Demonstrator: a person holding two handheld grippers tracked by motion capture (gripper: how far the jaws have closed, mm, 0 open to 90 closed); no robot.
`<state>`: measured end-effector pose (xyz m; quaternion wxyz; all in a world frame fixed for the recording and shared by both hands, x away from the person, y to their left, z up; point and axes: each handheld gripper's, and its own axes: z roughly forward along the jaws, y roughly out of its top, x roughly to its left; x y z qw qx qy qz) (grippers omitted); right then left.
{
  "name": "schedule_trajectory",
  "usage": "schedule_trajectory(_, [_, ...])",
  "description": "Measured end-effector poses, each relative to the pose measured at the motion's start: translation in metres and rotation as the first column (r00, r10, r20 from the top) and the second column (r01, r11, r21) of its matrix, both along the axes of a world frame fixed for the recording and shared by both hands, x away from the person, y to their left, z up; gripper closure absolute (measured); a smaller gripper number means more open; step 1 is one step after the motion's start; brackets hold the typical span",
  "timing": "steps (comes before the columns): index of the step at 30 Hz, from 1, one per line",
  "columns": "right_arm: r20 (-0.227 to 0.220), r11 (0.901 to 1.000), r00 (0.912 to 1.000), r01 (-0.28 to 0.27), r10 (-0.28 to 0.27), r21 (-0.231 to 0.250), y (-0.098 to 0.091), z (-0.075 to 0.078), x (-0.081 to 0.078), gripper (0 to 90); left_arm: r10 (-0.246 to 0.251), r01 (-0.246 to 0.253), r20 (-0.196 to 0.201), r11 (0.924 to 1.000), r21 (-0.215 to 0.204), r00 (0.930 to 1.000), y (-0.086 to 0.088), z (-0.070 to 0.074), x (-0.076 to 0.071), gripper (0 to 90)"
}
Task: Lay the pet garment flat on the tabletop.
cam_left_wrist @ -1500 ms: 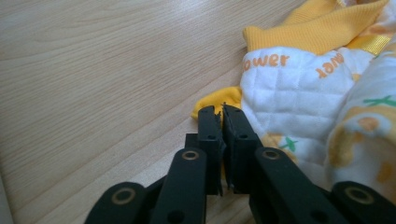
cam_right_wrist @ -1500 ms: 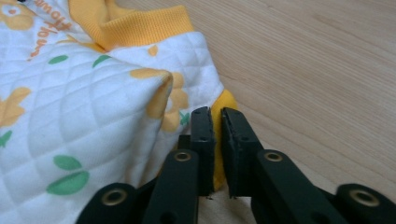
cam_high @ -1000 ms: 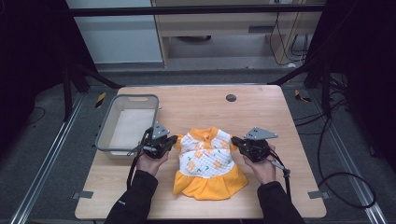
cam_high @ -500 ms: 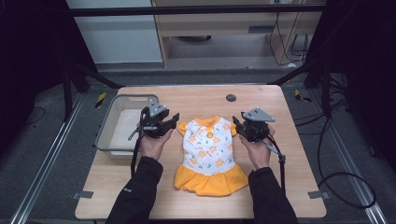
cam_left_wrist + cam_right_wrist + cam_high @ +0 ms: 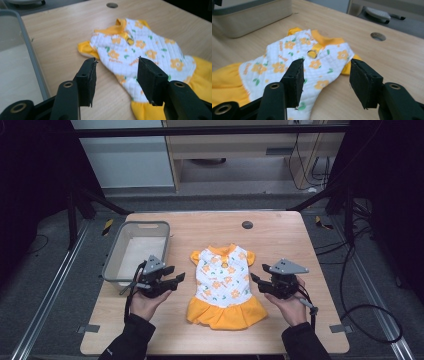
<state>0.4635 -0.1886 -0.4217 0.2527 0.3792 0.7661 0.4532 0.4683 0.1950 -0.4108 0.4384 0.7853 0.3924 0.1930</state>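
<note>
**Dress laid out flat, folding not yet begun**

While the little dress [image 5: 224, 285] is lying spread face-up in the middle of the table [image 5: 280, 232], I am holding my left gripper [image 5: 176, 279] just off its left edge and my right gripper [image 5: 254, 281] just off its right, both with jaws parted and carrying nothing. The grey basket [image 5: 116, 261] is sitting at the table's left, apart from the dress. I am judging the spreading done: sleeves out, orange skirt fanned toward me. Any folding or stowing in the basket is, I reckon, what remains.
</note>
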Motion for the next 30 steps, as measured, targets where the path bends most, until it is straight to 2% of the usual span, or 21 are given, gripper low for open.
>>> schedule_trajectory(5, [-0.036,0.9998,0.9991,-0.020,0.020,-0.001,-0.005,-0.011,-0.017,44.8,-0.013,0.013,-0.032,0.9999,0.010,0.9994,0.004,-0.015,-0.017,50.5])
schedule_trajectory(8, [-0.057,0.9997,0.9981,-0.025,0.024,-0.008,-0.009,-0.020,-0.026,44.9,-0.036,0.037,-0.064,0.9992,0.016,0.9973,0.002,-0.028,-0.027,50.6])
schedule_trajectory(10, [-0.076,0.9995,0.9967,-0.028,0.027,-0.015,-0.012,-0.027,-0.031,45.5,-0.062,0.064,-0.097,0.9978,0.015,0.9934,0.000,-0.038,-0.031,50.7])
schedule_trajectory(12, [-0.092,0.9992,0.9952,-0.036,0.034,-0.019,-0.014,-0.035,-0.035,46.7,-0.072,0.077,-0.123,0.9964,0.034,0.9898,-0.003,-0.045,-0.032,51.5])
schedule_trajectory(14, [-0.126,0.9986,0.9910,-0.048,0.045,-0.021,-0.014,-0.045,-0.039,47.6,-0.076,0.081,-0.140,0.9960,0.036,0.9872,-0.006,-0.051,-0.034,52.5])
schedule_trajectory(15, [-0.138,0.9981,0.9892,-0.055,0.050,-0.028,-0.014,-0.048,-0.040,48.5,-0.089,0.097,-0.162,0.9945,0.040,0.9828,-0.009,-0.056,-0.036,53.1])
schedule_trajectory(17, [-0.162,0.9965,0.9846,-0.072,0.065,-0.042,-0.013,-0.057,-0.044,51.3,-0.106,0.119,-0.178,0.9908,0.065,0.9784,-0.015,-0.062,-0.039,54.1])
schedule_trajectory(22, [-0.201,0.9932,0.9762,-0.096,0.081,-0.066,-0.006,-0.068,-0.045,55.0,-0.130,0.151,-0.220,0.9850,0.083,0.9668,-0.027,-0.071,-0.042,55.9])
schedule_trajectory(24, [-0.213,0.9906,0.9730,-0.109,0.089,-0.083,-0.003,-0.071,-0.046,57.3,-0.129,0.157,-0.226,0.9810,0.113,0.9656,-0.031,-0.074,-0.042,58.6])
schedule_trajectory(27, [-0.240,0.9870,0.9665,-0.120,0.091,-0.107,0.001,-0.074,-0.046,66.7,-0.121,0.163,-0.245,0.9736,0.160,0.9620,-0.036,-0.079,-0.043,68.6])
schedule_trajectory(28, [-0.247,0.9864,0.9648,-0.120,0.090,-0.112,0.001,-0.074,-0.046,70.8,-0.122,0.165,-0.238,0.9713,0.171,0.9636,-0.036,-0.079,-0.044,71.7])
schedule_trajectory(30, [-0.261,0.9861,0.9615,-0.121,0.087,-0.114,0.001,-0.074,-0.047,77.5,-0.123,0.167,-0.249,0.9722,0.164,0.9607,-0.036,-0.078,-0.043,78.8])
